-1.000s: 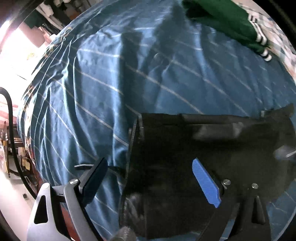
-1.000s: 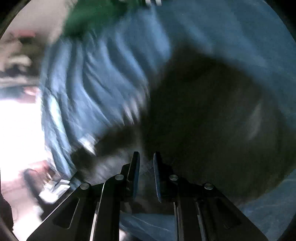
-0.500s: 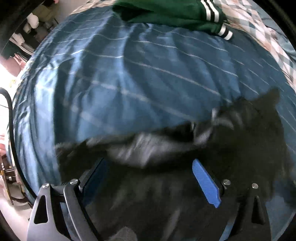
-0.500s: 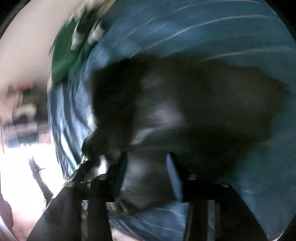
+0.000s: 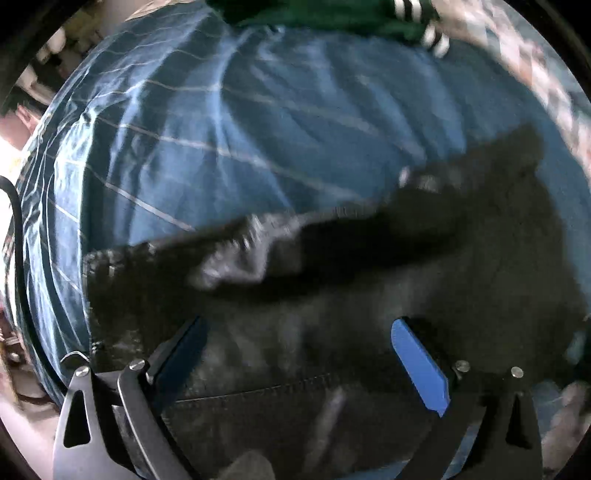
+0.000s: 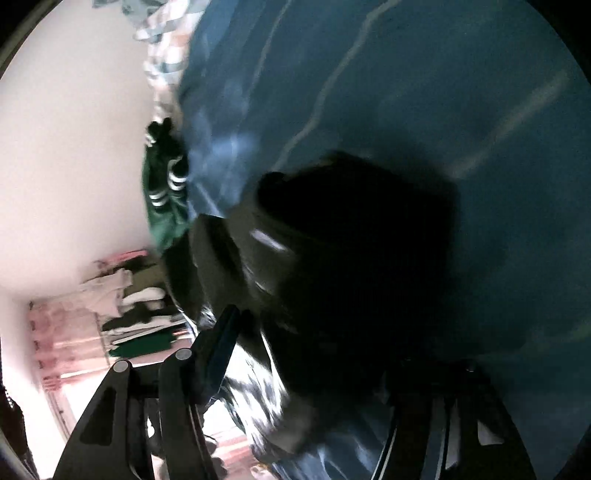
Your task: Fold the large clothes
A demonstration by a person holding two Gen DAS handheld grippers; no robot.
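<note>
Lying spread across the near part of the bed, the dark, almost black fabric garment (image 5: pixel 369 295) covers the lower half of the left wrist view, its upper edge rumpled into a blurred fold with a stitched seam showing low down. It rests on the blue bedsheet with thin pale stripes (image 5: pixel 221 129), which shows bare above and to the left of it.

The left gripper (image 5: pixel 295 354) hovers over the garment with its two blue-padded fingers (image 5: pixel 419 362) spread wide apart and nothing between them; whether the tips touch the cloth cannot be told.

In the right wrist view the same garment (image 6: pixel 354 236) is a dark bunched mass against the sheet (image 6: pixel 443 92), heavily blurred. The right gripper (image 6: pixel 321 354) has its left finger (image 6: pixel 218 343) visible at the cloth's edge, while the other finger is lost in the dark, though the two arms stand well apart; whether any fabric is caught cannot be told.

At the far end of the bed lies a green garment with white-striped cuffs (image 5: pixel 332 14), well apart from the dark one, beside a checked pink and grey cloth (image 5: pixel 517 62). A rack of hanging clothes (image 6: pixel 133 306) stands against the pale wall.
</note>
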